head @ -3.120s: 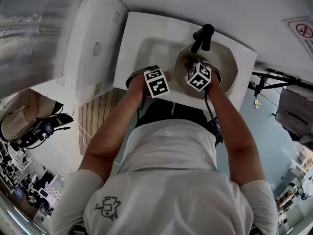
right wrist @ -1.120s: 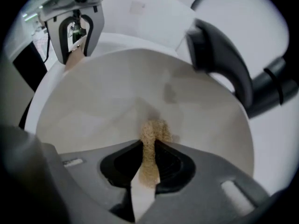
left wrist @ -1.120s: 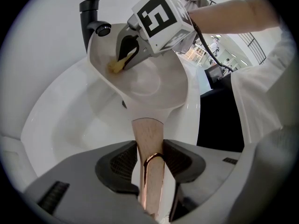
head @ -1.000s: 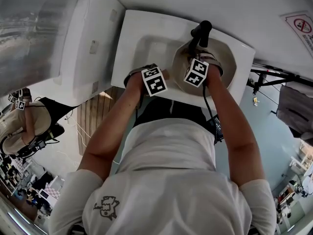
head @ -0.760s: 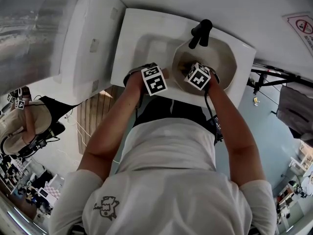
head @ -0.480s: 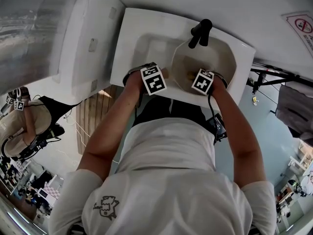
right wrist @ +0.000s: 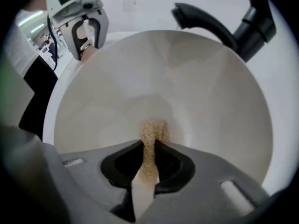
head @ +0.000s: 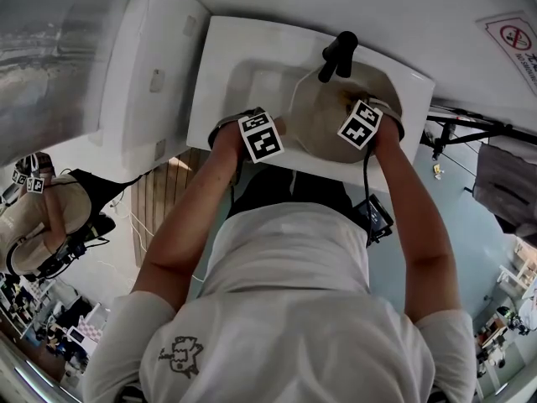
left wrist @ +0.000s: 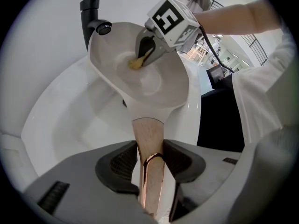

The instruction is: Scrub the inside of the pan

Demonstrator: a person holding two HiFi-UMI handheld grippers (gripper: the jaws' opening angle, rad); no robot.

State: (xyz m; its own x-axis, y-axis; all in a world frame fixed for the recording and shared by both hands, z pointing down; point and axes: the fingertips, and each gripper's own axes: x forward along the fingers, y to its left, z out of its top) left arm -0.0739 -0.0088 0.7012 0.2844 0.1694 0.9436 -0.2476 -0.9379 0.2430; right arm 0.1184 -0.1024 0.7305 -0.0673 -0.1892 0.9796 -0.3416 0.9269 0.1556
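Left arm: reaches down to the sink's (head: 243, 82) near edge; the left gripper (left wrist: 150, 146) is clamped on the pan's wooden handle (left wrist: 148, 132).
Right arm: stretched over the pan (head: 323, 120); the right gripper (right wrist: 149, 152) points steeply down, pinching a tan scrub pad (right wrist: 152, 132) against the pan's inside.
Pan: tilted in the sink, below the black tap (head: 338, 53).
Writing: the red prohibition sign (head: 513, 39) has text too small to read.

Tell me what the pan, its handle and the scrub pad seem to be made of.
Pan: smooth cream surface with a soft sheen, probably ceramic-coated or enamelled metal.
Handle: pale wood, matte, faint grain visible, with a shiny copper-coloured metal loop.
Scrub pad: tan, coarse and grainy, likely sponge or plant fibre.
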